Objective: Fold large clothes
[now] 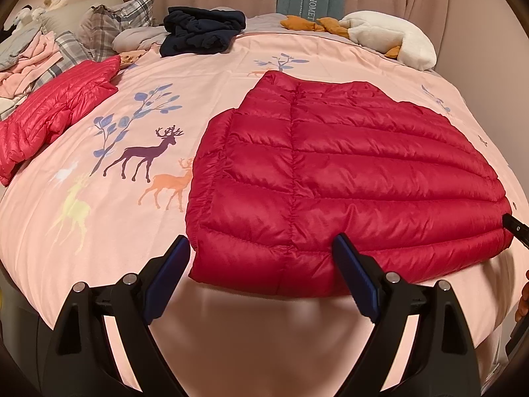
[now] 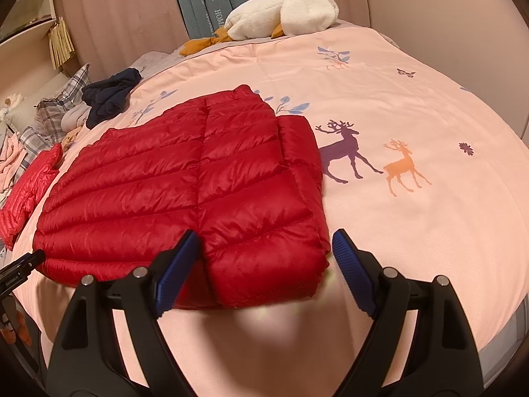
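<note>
Two claws above a red jacket (image 1: 347,172) on a bed (image 1: 99,231)
Left claw (image 1: 261,258) and right claw (image 2: 266,251) both gape wide, empty

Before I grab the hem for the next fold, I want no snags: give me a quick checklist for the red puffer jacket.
1. Left gripper open at the hem: ok.
2. Right gripper open at the hem: ok.
3. Red puffer jacket lying flat: ok.
4. Sleeves tucked in: cannot tell.
5. Duvet beyond it bare for folding: ok.
6. Navy clothes and second red jacket apart from it: ok.
</note>
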{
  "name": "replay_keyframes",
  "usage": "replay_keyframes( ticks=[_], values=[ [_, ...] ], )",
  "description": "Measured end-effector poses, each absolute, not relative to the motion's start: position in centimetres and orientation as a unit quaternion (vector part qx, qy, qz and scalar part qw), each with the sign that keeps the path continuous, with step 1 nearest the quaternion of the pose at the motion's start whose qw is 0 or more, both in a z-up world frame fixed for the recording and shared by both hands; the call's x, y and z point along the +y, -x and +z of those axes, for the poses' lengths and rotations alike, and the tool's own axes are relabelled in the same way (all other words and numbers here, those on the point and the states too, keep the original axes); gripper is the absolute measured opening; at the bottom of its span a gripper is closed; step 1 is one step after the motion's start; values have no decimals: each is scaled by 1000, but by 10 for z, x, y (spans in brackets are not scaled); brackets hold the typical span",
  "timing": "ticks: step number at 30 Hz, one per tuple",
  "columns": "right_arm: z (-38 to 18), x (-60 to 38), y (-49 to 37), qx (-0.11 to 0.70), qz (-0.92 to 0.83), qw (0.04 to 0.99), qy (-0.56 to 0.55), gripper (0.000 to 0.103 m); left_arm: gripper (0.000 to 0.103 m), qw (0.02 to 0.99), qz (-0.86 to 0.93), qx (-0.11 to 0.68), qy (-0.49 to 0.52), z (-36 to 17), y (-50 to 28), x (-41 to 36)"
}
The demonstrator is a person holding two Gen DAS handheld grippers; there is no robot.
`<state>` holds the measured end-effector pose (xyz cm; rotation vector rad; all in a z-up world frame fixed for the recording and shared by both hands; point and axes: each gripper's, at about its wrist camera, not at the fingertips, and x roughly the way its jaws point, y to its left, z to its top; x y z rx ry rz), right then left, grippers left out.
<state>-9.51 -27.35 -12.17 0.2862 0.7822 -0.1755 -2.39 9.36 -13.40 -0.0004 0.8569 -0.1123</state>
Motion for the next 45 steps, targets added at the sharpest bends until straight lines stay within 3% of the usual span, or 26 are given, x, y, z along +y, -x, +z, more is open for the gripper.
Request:
replay_keyframes(
  ticks=[45],
  values=[
    [-121,-284,102,378,-99,909,-143,84,89,909,-34,416,7,-133,27,106]
  ],
)
